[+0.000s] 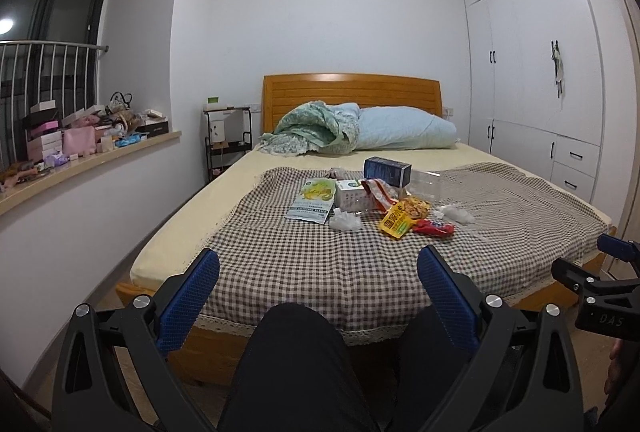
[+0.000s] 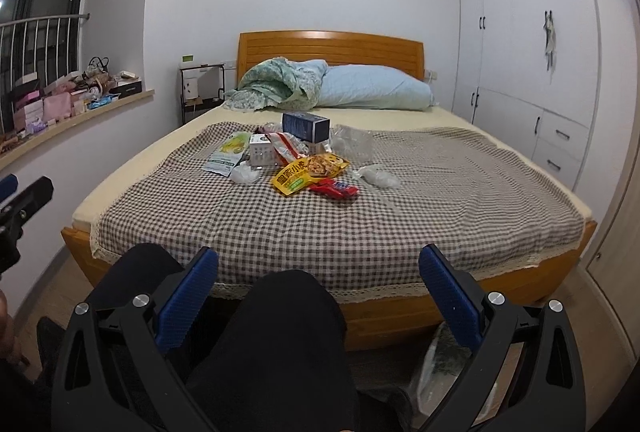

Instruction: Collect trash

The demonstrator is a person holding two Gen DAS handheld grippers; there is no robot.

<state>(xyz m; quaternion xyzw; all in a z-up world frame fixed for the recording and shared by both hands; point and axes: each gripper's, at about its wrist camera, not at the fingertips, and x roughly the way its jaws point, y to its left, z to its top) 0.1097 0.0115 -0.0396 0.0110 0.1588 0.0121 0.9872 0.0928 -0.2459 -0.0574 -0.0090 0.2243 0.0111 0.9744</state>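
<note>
Reading "DAS": black lettering on right tool (image 1: 600, 274), yellow snack packet (image 2: 306, 171) beyond.

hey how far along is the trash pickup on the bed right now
Nothing looks collected yet. Both the left claw and the right claw are open and empty, held back near the foot of the bed. Still left on the checkered cover: the yellow snack bag, red wrapper, green pouch, blue box, white box and crumpled clear plastic.

place: home bedroom | cues: wooden bed (image 1: 352, 92), pillow (image 1: 404, 128), white built-in wardrobe (image 1: 536, 72)
</note>
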